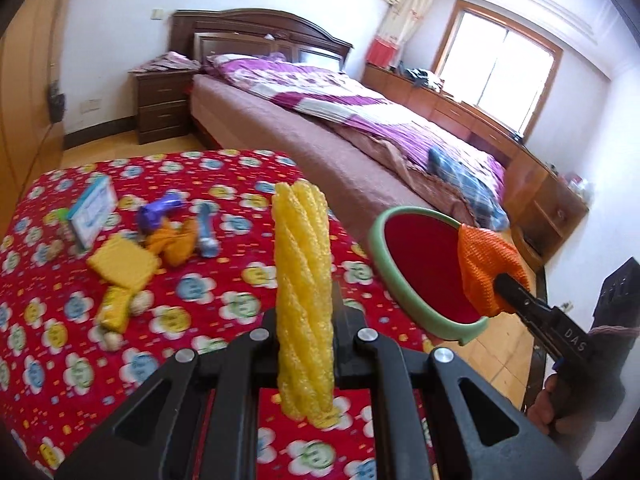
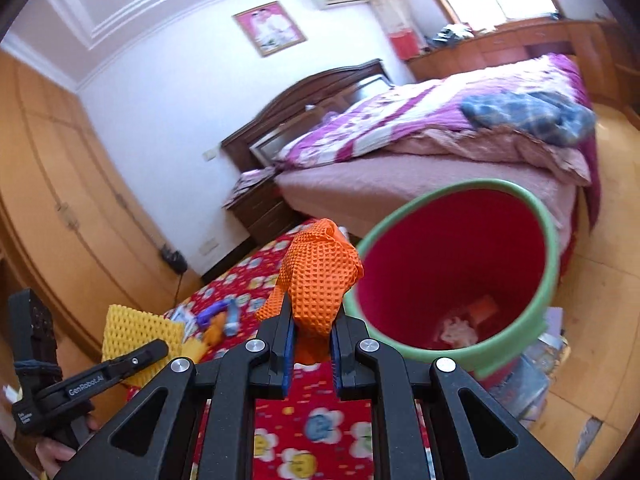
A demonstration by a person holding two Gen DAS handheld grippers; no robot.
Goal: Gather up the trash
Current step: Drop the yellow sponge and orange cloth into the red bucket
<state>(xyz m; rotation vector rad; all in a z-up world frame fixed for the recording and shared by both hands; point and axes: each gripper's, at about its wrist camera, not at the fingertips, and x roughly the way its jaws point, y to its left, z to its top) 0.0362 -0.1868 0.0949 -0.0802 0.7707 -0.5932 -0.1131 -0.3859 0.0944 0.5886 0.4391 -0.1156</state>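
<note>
While both tongs carry scraps toward the bin [image 2: 550, 240] beside the table's right edge, the left gripper [image 1: 306, 320] is clamped on yellow foam netting [image 1: 304, 280] and the right gripper [image 2: 314, 336] pinches orange netting [image 2: 320, 276] at its rim, ready for dropping.

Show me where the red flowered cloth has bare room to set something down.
Free: the flowered cloth between the yellow foam pad and the red bin, and its near left part. Crowded: the far left, where the box, purple wrapper, orange cloth and blue tube bunch together.
</note>
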